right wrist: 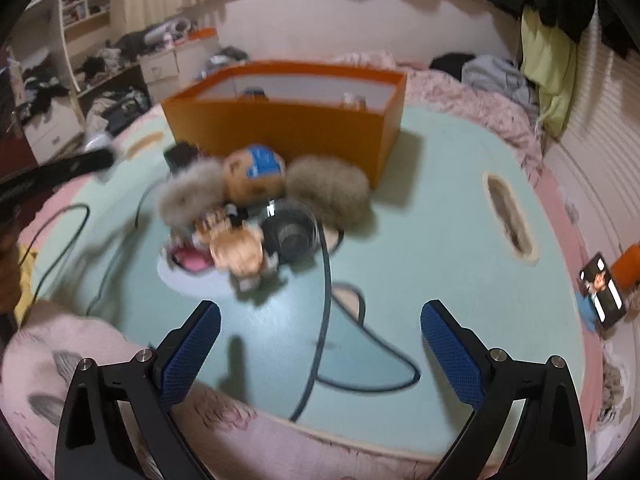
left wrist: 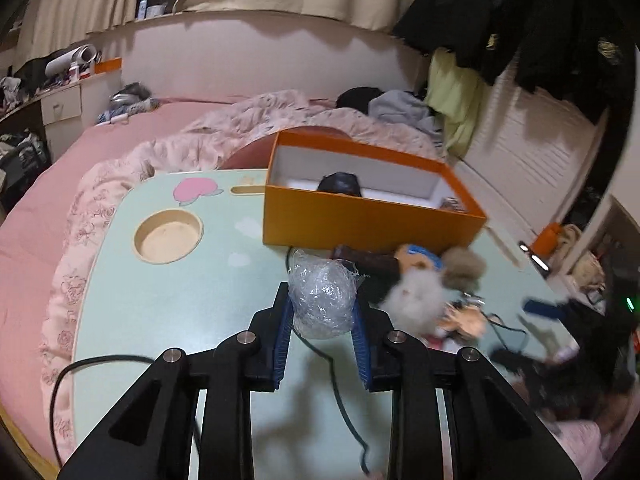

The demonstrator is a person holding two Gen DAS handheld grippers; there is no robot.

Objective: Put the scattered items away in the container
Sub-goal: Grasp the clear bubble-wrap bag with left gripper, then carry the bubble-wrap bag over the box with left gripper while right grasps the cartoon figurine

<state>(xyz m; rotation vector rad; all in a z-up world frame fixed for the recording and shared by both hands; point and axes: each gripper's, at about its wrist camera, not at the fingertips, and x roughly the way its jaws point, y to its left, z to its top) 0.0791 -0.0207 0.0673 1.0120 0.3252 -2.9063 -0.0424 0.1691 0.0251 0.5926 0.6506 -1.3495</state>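
The left gripper (left wrist: 322,312) is pinching a crumpled ball of clear plastic wrap (left wrist: 322,300) between its 2 blue pads, and the ball sits clear of the pale green lap table (left wrist: 168,312) beneath it, so this item looks picked up but not yet delivered. The open orange cardboard box with a white lining (left wrist: 360,220) stands just beyond it on the table. Inside the box a dark rounded object (left wrist: 339,182) already lies near the middle, and something small shows at its right end, too small to identify. The right gripper (right wrist: 320,344) hangs spread wide and empty above the near edge of the table. Most of the job appears to remain: a tan stuffed toy with a blue patch (right wrist: 254,174), 2 fluffy grey-beige pom-poms (right wrist: 328,188) on either side of it, a small blond figurine (right wrist: 236,248), a round clear-rimmed dark object (right wrist: 290,234) and a black cable (right wrist: 326,292) all lie clustered on the table just in front of the box. By that count roughly 2 things are in and at least 6 are still out.
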